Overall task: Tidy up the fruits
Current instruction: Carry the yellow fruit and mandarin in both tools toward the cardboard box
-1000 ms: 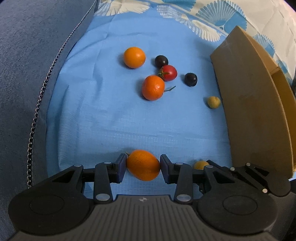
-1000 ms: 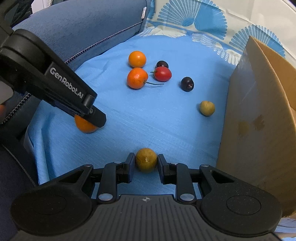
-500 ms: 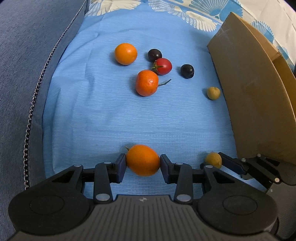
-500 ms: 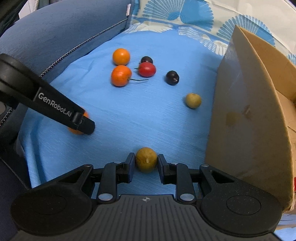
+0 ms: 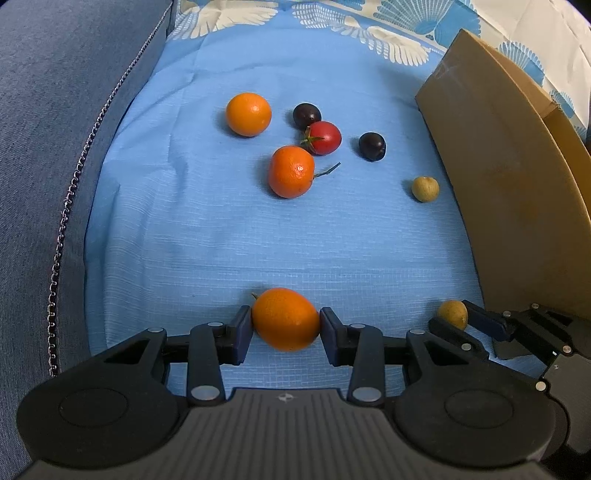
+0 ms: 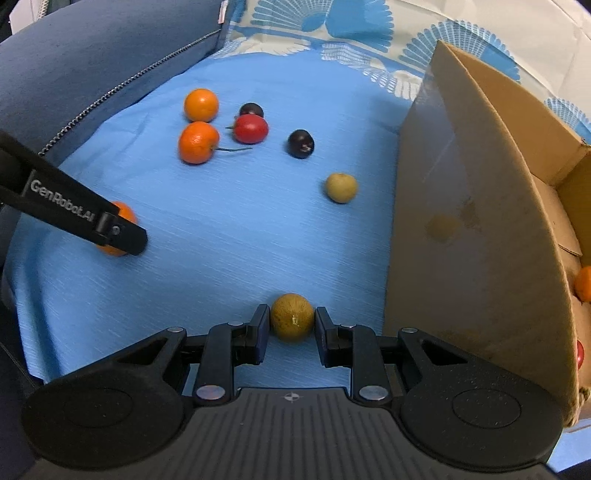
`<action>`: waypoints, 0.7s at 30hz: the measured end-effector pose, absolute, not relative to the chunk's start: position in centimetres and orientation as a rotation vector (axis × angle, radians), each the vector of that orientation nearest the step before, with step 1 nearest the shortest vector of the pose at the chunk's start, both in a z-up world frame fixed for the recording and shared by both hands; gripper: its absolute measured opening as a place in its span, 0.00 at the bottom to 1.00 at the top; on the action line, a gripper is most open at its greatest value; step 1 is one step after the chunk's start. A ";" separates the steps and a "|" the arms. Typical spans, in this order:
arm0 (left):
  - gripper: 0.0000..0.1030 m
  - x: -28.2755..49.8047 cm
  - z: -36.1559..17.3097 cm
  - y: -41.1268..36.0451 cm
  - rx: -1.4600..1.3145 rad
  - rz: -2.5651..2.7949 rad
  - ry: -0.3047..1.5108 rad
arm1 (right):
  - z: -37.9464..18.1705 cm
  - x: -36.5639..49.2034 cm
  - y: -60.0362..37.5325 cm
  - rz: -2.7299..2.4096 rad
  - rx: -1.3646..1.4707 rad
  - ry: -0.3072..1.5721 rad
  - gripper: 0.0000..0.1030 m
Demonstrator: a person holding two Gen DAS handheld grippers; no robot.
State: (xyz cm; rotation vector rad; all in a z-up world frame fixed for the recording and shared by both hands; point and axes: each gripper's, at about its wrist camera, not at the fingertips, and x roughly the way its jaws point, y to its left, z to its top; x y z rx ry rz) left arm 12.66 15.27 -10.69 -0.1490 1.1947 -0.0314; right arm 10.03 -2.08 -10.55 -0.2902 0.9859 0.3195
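My left gripper [image 5: 285, 328] is shut on an orange [image 5: 285, 319] just above the blue cloth [image 5: 221, 229]. My right gripper [image 6: 291, 326] is shut on a small tan round fruit [image 6: 291, 316]; in the left wrist view that gripper [image 5: 455, 320] sits at the lower right with the tan fruit [image 5: 453, 313] between its fingers. Farther back on the cloth lie two oranges [image 5: 248, 114] [image 5: 291, 171], a red tomato [image 5: 324, 137], two dark plums [image 5: 306, 114] [image 5: 372, 146] and another tan fruit [image 5: 425, 188].
An open cardboard box [image 6: 480, 206] stands on the right; an orange [image 6: 584, 282] and something red [image 6: 580, 353] show inside it. A blue denim cushion with a zipper [image 5: 66, 192] borders the cloth on the left. Patterned fabric [image 5: 369, 26] lies beyond.
Both views have shifted slightly, with the right one rolling toward the box so its inside shows. Both grips are unchanged.
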 end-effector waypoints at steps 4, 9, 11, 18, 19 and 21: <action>0.42 12.5 -10.5 15.3 -0.149 -0.033 1.183 | -9.6 9.9 -2.2 0.361 -0.232 0.935 0.26; 0.42 12.5 -10.4 15.1 -0.135 -0.037 1.176 | -8.1 9.5 -2.0 0.411 -0.207 0.857 0.26; 0.42 12.4 -10.4 15.0 -0.129 -0.036 1.172 | -7.9 9.4 -2.0 0.420 -0.203 0.847 0.26; 0.42 12.4 -10.1 14.8 -0.118 -0.039 1.153 | -7.4 9.5 -2.1 0.423 -0.185 0.832 0.26; 0.42 12.4 -10.1 14.8 -0.118 -0.039 1.151 | -7.4 9.4 -2.2 0.423 -0.185 0.829 0.26; 0.42 12.3 -10.0 14.9 -0.117 -0.038 1.147 | -7.3 9.1 -2.2 0.427 -0.187 0.824 0.26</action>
